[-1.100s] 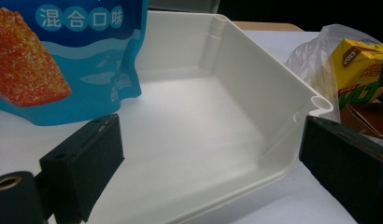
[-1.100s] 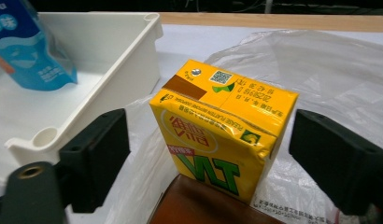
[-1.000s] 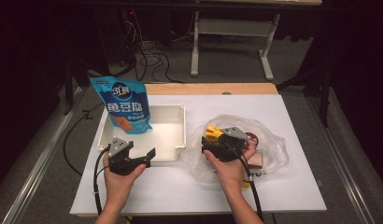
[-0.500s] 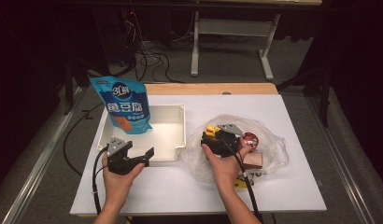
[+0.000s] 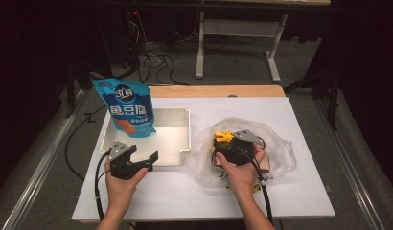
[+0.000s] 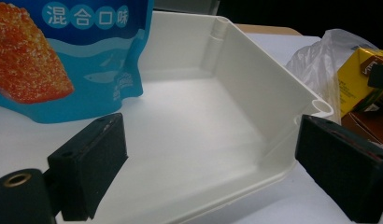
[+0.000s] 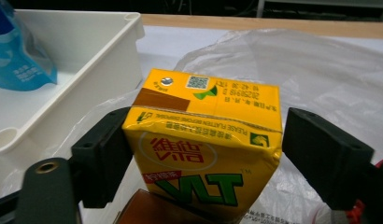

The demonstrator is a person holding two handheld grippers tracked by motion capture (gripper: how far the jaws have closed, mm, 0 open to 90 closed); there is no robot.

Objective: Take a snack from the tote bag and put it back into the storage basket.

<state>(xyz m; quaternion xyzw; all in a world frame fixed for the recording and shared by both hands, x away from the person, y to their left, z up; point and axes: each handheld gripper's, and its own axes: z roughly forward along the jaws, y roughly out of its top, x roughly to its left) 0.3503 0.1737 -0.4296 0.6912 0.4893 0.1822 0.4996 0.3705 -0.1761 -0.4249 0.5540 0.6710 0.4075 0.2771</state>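
the carton [image 7: 203, 149] is yellow, with red characters and green "vlt" lettering, standing on the clear bag [image 5: 276, 143] right of the tray [image 5: 182, 139]. a brown carton [image 7: 157, 210] lies just under it; a blue pouch [image 5: 130, 108] leans in the tray. the right gripper [image 7: 203, 156] straddles the carton, left pad touching, right pad apart, jaws just closing. the left gripper [image 6: 217, 177] gapes over the tray's near corner.
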